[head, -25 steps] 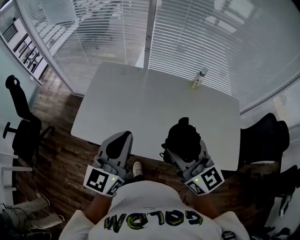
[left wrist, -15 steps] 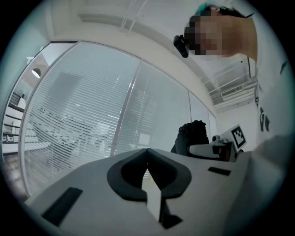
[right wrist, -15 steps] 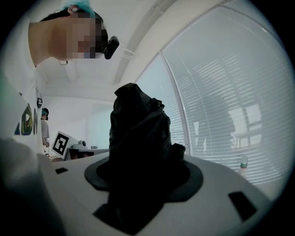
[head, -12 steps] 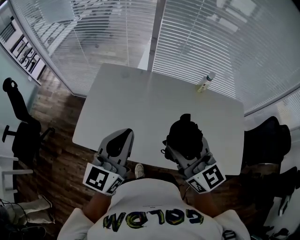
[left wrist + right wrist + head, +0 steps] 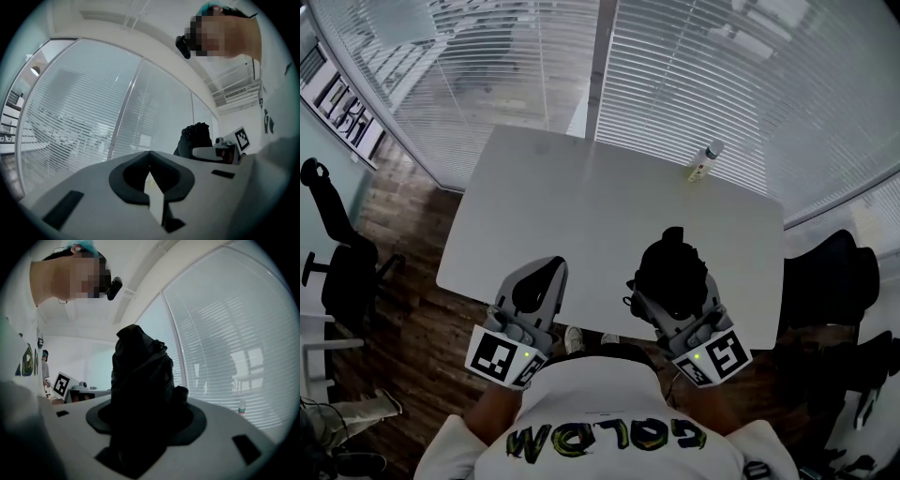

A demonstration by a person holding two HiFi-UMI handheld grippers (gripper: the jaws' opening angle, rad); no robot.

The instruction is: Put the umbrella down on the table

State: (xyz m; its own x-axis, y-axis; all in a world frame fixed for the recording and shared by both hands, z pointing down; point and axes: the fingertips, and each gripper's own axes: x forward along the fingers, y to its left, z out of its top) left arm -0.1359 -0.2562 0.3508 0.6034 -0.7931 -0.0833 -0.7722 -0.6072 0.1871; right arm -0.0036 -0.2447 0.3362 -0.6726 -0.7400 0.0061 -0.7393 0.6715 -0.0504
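We are in the carrying step: the task's thing is gripped but not yet set down. At seven o'clock of the tabletop our left gripper [image 5: 150, 159] hangs over the near edge with its jaws pressed together and nothing between them. We see no part for it in the work. To its right, at five o'clock, our right gripper [image 5: 675, 298] has its jaws spread wide and clamped on the black folded fabric umbrella [image 5: 140, 380], whose bunched cloth fills the gap and rises upright above them. The bundle sits over the near edge of the white rectangular table [image 5: 581, 216]. We judge that it is in the air rather than resting on the top.

As we read it, the next move calls for reaching on toward twelve o'clock until the whole bundle is over the board. We would then lower it until the surface takes its weight, and only then part the jaws. Released at the edge, it could roll off toward us.

The tabletop is smooth, matt and nearly bare. At nine o'clock a black wheeled office chair [image 5: 342, 267] stands on the dark wood-plank floor [image 5: 422, 309]. White slatted blinds [image 5: 487, 84] run from ten to two o'clock. A small clear plastic bottle [image 5: 701, 161] stands at one o'clock near the far edge, well apart from the umbrella. A second black chair [image 5: 825, 281] sits at three o'clock.
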